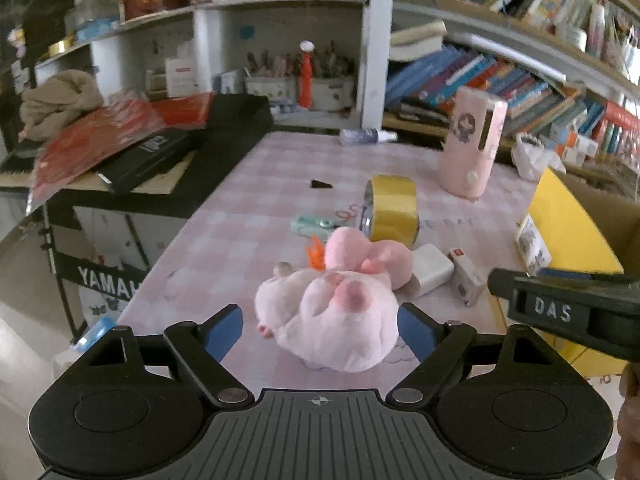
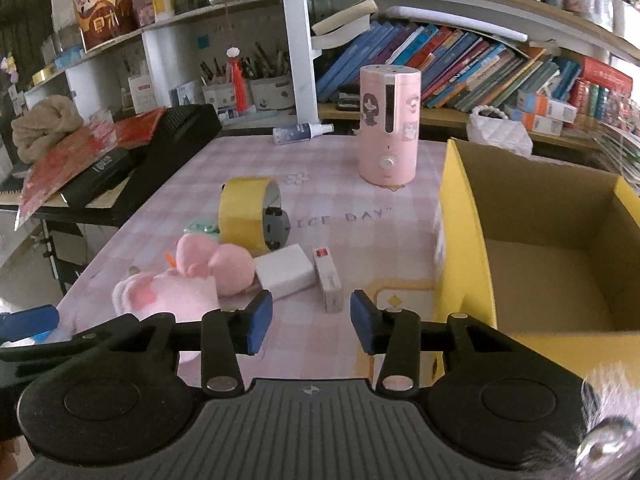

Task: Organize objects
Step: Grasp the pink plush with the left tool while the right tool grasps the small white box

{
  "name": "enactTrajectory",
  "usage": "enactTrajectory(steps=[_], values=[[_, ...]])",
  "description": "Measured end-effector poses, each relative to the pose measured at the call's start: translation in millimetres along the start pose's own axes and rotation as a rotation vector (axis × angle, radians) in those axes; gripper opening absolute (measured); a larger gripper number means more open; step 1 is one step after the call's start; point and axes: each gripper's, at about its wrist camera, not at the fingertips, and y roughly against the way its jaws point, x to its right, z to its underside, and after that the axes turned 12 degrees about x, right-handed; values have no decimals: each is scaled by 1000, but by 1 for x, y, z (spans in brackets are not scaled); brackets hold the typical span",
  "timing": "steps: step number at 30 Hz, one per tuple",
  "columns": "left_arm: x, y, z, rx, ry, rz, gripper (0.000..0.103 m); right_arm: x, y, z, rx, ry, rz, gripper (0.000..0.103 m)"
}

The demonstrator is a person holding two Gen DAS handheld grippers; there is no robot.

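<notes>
The left gripper (image 1: 320, 330) stands wide apart around the near end of a pink plush toy (image 1: 332, 312), the blue pads flanking it without visibly pressing on it. The right gripper (image 2: 311, 322) is partly closed with nothing between its pads, hovering over bare tablecloth (image 2: 348, 208) just in front of a small red-and-white carton (image 2: 328, 280).

Just beyond the toy lie a white block (image 2: 285, 272) and that carton, both close against the plush. Behind them a roll of yellow tape (image 2: 248, 212) stands on edge, with a small green item (image 1: 312, 225) beside it. Further back stands a pink cylinder (image 2: 387, 124); an open yellow cardboard box (image 2: 466, 240), apparently empty, sits on the right.

Risks, as I judge them: the soft toy may squash and slip if pinched only at its end, and lifting it could drag the block or nudge the tape rolling. The two grippers are close enough to collide.
</notes>
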Motion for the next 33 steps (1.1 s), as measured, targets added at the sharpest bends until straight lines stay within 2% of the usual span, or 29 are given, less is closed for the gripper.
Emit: enactTrajectory(steps=[6, 18, 23, 26, 29, 33], values=[[6, -28, -2, -46, -21, -17, 96, 2, -33, -7, -39, 27, -1, 42], [17, -73, -1, -129, -85, -29, 102, 8, -98, -5, -163, 63, 38, 44], [21, -81, 4, -144, -125, -38, 103, 10, -115, 6, -238, 67, 21, 33], [19, -87, 7, -158, -120, -42, 103, 12, -115, 8, -229, 71, -3, 15], [12, -93, 11, -212, -56, -30, 102, 17, -109, 5, -205, 44, -7, 14], [8, -85, 9, -191, -30, -21, 95, 17, -94, 0, -136, 39, -12, 14]])
